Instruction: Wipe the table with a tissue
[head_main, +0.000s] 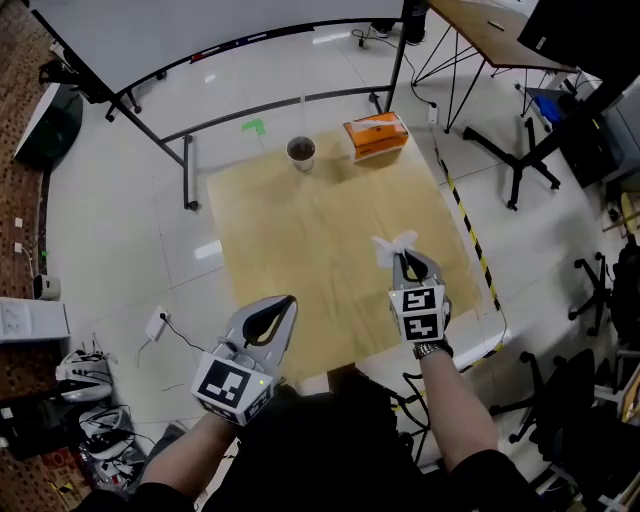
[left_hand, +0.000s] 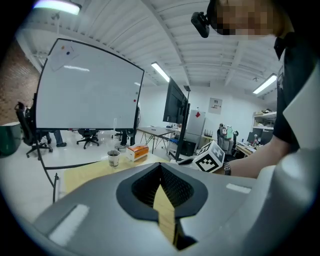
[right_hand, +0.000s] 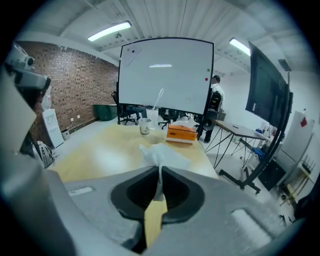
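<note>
A white tissue (head_main: 393, 247) sticks up from my right gripper (head_main: 408, 262), which is shut on it above the right part of the light wooden table (head_main: 300, 240). In the right gripper view the tissue (right_hand: 161, 154) bunches just beyond the closed jaws of the right gripper (right_hand: 160, 172). My left gripper (head_main: 284, 305) hovers at the table's near left edge, shut with nothing in it; its jaws meet in the left gripper view (left_hand: 161, 167). An orange tissue box (head_main: 376, 135) sits at the far right corner of the table.
A paper cup (head_main: 301, 153) with a dark drink stands at the table's far edge, left of the box. A whiteboard on a wheeled frame (head_main: 190, 40) stands beyond the table. Yellow-black tape (head_main: 470, 235) runs along the floor on the right. Chair bases and cables lie around.
</note>
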